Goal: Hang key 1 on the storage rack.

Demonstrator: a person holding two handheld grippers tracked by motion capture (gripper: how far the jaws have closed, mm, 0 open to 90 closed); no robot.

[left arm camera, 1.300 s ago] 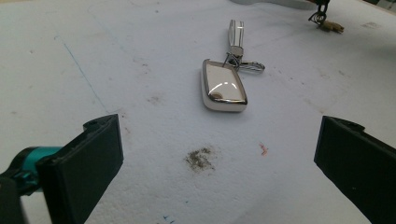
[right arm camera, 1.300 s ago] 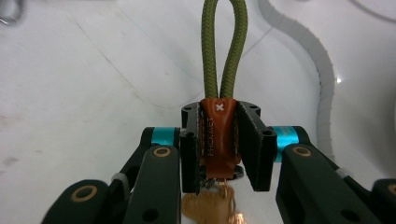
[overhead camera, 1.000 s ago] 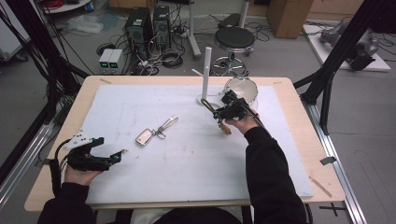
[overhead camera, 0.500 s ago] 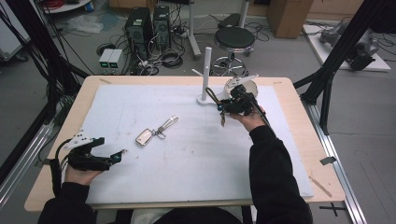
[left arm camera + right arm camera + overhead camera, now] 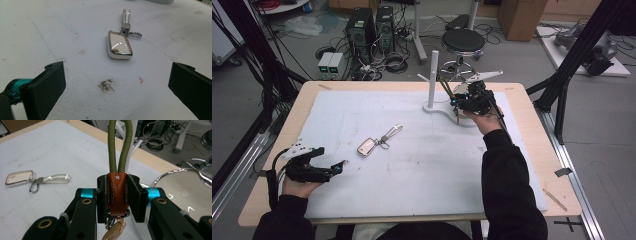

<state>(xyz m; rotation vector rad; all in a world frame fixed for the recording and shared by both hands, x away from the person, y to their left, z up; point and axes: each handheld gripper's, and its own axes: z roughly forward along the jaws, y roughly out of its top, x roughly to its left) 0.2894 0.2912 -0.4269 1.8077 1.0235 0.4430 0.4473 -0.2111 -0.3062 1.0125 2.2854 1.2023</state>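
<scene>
High view, lower left: the left gripper (image 5: pixel 343 164) rests released on the bench (image 5: pixel 272 145). At upper right, the right gripper (image 5: pixel 455 102) clenches the green cord keychain (image 5: pixel 117 182), loop upright, just right of the white stand (image 5: pixel 433 75).

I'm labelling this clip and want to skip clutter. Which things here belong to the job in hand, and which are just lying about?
In the job:
- right gripper, jaws shut on the green rope keychain
- white peg stand, close beside that keychain

Lying about:
- silver key fob on the white mat
- left gripper, jaws open, resting apart from the fob
- round mirror
</scene>
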